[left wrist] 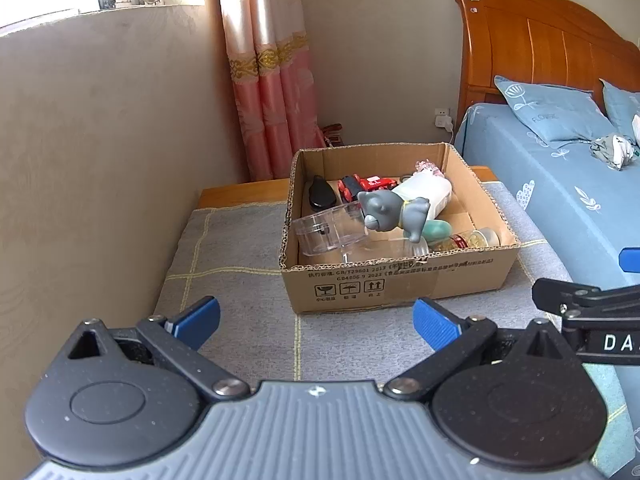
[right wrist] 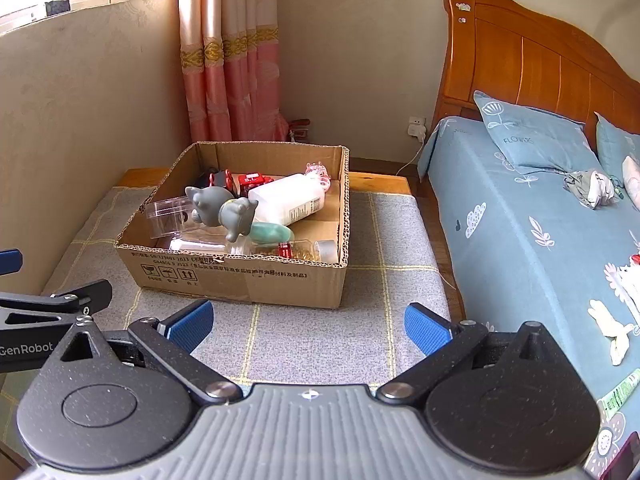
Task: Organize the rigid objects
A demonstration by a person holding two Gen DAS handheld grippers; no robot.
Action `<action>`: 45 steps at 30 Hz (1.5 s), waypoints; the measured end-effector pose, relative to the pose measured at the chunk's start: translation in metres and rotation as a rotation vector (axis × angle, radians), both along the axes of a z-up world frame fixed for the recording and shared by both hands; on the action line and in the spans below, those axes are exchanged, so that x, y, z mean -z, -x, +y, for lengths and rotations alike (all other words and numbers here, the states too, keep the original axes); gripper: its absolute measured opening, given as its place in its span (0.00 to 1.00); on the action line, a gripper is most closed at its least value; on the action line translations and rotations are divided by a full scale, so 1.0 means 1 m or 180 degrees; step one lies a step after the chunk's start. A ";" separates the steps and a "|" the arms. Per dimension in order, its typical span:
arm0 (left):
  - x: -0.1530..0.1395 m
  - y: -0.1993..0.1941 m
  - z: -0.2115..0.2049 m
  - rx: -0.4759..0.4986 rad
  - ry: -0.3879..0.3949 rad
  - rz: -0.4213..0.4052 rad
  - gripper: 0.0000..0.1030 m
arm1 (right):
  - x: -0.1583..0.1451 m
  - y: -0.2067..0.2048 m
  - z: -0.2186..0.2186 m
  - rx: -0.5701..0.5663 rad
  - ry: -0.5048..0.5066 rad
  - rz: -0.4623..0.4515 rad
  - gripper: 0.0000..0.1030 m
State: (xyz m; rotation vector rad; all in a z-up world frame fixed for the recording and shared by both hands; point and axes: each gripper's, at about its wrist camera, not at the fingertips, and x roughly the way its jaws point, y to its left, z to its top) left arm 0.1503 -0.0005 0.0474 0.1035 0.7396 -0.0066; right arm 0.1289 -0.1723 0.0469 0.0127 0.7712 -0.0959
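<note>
Box [left wrist: 400,280]: open cardboard, sitting on a grey checked mat [left wrist: 240,248] beside the bed [left wrist: 560,200], holding a heap of items.
Contents: a grey cat figure [left wrist: 394,210] is lying on top, leaning over a clear tub [left wrist: 330,230] and a white bottle [left wrist: 424,194]; red toys [left wrist: 366,185] are sitting at the back.
Left gripper [left wrist: 316,322]: fingers spread, holding nothing, hovering over the mat short of the box.
Right gripper [right wrist: 308,324]: fingers spread, empty, likewise short of the box.
Left view only: a black oval case [left wrist: 319,194] in the box's far left corner.
Right view only: the white bottle's printed label.
</note>
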 end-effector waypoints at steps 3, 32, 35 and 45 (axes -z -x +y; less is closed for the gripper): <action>0.000 0.000 -0.002 0.0000 -0.0004 -0.0004 0.99 | -0.001 0.001 -0.001 0.0011 0.0002 -0.0011 1.00; -0.006 0.002 -0.003 0.0001 -0.0001 -0.0018 0.99 | -0.005 0.001 -0.005 0.0043 -0.0014 -0.0079 1.00; -0.006 0.002 -0.004 0.0005 -0.0004 -0.0017 0.99 | -0.005 0.002 -0.004 0.0044 -0.0013 -0.0080 1.00; -0.007 0.002 -0.005 0.0012 -0.0004 -0.0011 0.99 | -0.005 0.002 -0.005 0.0047 -0.0009 -0.0087 1.00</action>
